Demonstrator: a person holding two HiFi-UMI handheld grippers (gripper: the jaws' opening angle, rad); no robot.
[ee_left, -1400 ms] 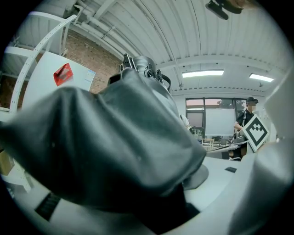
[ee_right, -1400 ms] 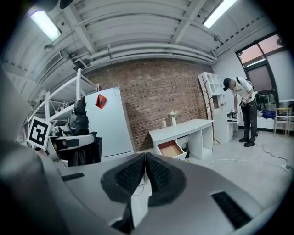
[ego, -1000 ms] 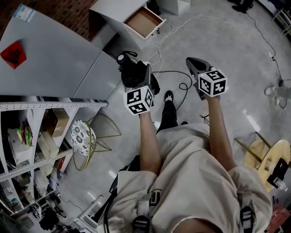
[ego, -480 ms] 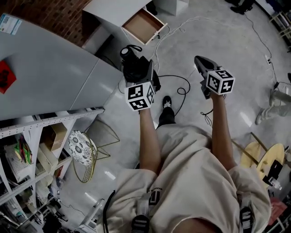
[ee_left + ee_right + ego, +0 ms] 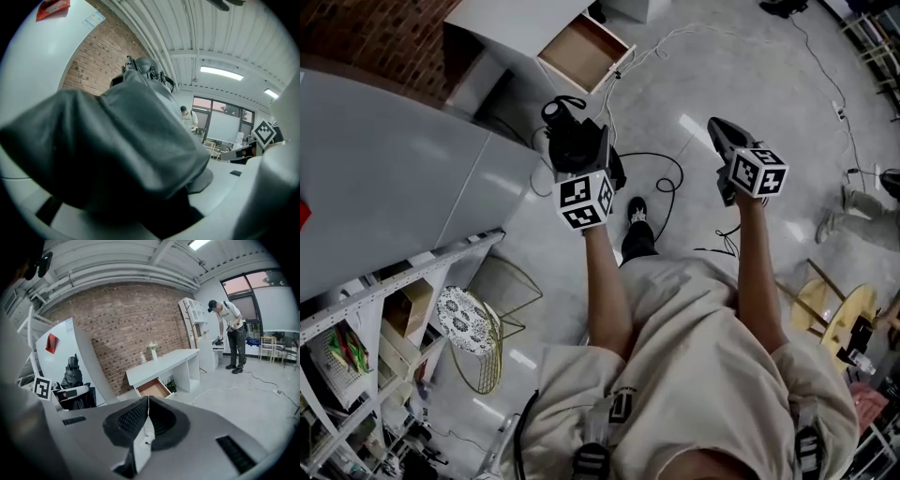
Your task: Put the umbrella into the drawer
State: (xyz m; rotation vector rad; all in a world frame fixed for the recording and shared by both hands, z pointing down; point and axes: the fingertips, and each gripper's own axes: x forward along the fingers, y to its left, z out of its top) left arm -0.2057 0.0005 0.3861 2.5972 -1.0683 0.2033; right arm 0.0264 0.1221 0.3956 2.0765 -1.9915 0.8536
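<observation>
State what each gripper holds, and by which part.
The left gripper clamps the umbrella around its folded fabric canopy. The right gripper is shut, holding nothing.

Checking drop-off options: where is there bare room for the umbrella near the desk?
The open drawer shows only its bare wooden bottom. The desk top above it is mostly bare. Cables clutter the floor in front.

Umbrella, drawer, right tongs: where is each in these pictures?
umbrella (image 5: 572, 142), head view, its folded dark cloth.
drawer (image 5: 577, 49), head view, its bare brown bottom.
right tongs (image 5: 147, 404), right gripper view, where the shut tips meet.
</observation>
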